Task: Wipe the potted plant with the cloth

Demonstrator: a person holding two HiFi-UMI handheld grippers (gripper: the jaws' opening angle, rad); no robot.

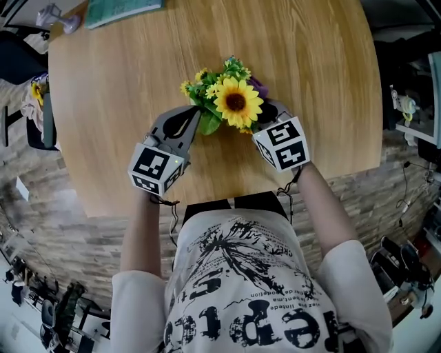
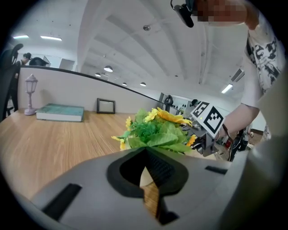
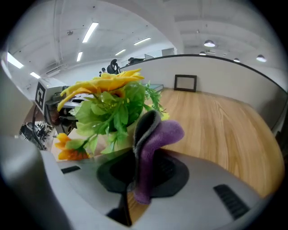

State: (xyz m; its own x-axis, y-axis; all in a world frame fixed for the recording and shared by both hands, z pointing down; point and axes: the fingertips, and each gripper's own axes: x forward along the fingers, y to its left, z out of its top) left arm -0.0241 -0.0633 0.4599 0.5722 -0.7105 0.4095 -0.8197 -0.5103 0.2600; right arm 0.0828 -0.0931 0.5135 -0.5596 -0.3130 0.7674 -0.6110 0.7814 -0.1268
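Note:
The potted plant [image 1: 233,101] stands mid-table: a big sunflower, small yellow blooms and green leaves [image 2: 157,130]. A pale pot shows under the foliage [image 3: 110,112] in the right gripper view. My left gripper [image 1: 198,117] is at the plant's left side, tips against the lower leaves. Its jaws [image 2: 146,152] are shut, and only the pot and table show through the slit behind the tips. My right gripper [image 1: 265,114] is at the plant's right side, shut on a folded purple-and-grey cloth [image 3: 155,134] that sticks up against the leaves. A bit of the cloth [image 1: 259,87] peeks out behind the sunflower.
The round wooden table [image 1: 324,62] carries a teal book [image 1: 124,10] and a small lamp ornament [image 1: 58,19] at the far left. A dark picture frame [image 2: 105,106] stands at the table's far edge. The near edge [image 1: 207,203] lies just under my hands.

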